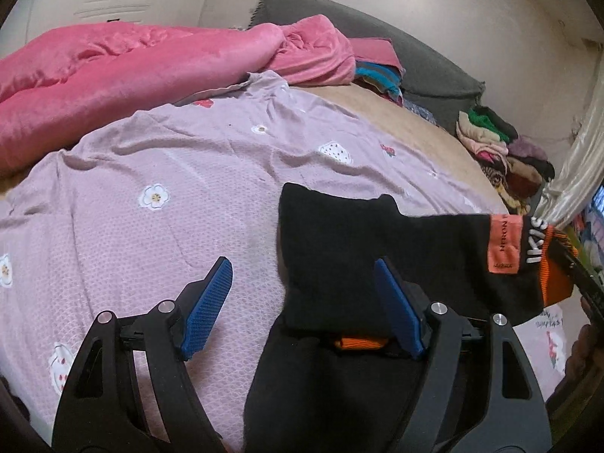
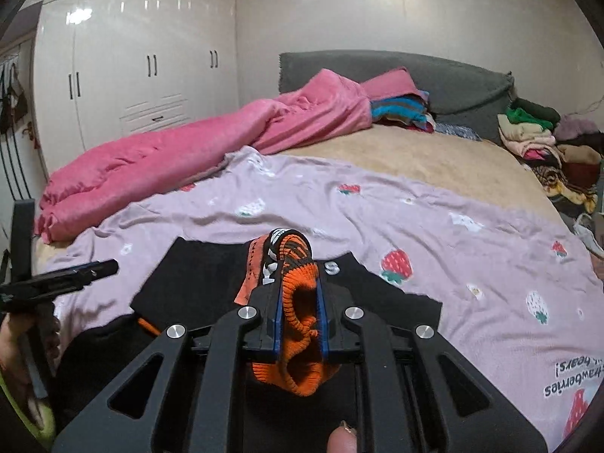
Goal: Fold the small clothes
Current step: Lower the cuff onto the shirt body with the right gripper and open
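Right gripper [image 2: 300, 302] pinches the sock's [image 2: 298, 264] orange cuff, jaws nearly closed; its black foot lies on the sheet [image 1: 151, 158] toward 11 o'clock. Left gripper [image 1: 302, 302] gapes wide, holding nothing

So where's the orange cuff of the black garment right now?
The orange cuff is clamped in the right gripper, low centre in the right wrist view, above the lilac strawberry sheet.
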{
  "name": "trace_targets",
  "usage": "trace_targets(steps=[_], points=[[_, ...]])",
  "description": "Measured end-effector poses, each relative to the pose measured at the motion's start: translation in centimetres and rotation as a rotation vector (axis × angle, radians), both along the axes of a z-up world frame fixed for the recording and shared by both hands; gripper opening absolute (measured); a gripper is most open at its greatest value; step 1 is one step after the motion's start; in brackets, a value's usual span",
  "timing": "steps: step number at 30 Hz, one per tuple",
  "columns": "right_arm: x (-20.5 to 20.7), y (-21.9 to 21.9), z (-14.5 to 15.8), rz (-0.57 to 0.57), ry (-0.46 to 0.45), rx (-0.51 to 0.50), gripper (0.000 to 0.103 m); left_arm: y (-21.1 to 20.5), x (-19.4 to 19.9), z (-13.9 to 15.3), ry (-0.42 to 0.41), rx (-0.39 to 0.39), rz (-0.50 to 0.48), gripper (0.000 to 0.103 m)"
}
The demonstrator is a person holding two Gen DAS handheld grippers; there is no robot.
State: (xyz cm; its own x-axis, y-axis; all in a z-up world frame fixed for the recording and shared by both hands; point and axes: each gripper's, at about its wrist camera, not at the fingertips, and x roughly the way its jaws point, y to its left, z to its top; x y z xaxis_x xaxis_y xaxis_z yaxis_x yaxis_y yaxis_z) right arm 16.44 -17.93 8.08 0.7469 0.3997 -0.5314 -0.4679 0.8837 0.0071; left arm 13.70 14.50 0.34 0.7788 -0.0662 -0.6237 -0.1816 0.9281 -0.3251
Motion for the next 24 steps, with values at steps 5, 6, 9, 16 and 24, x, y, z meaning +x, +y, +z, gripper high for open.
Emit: trace_targets(steps=[5,6,9,16,24], points=[[0.5,-1.3,-1.9,-0.056,0.037,0.009,0.013,-1.2,0.8,0.1,0.01,0.032,-0.025,0.07],[0.5,-1.5,-2.3,-0.066,0.043,0.01,0.013,-1.6,1.2,0.3,0.015,0.039,-0.032,0.07],[0.9,-2.1,-3.1,-0.095,0.063,0.003,0.013,-3.0,2.2,0.5,0.027,0.069,-0.063,0.07],[1.0,-2.3,-3.8,-0.122,0.069,-0.028,0.013,-6.3,5.5,-0.2,0.065,0.1,-0.137,0.07],[1.1,-2.5,-4.3,-0.143,0.063,-0.06,0.013,-6.6,5.9,-1.7,0.068,0.106,-0.197,0.069]])
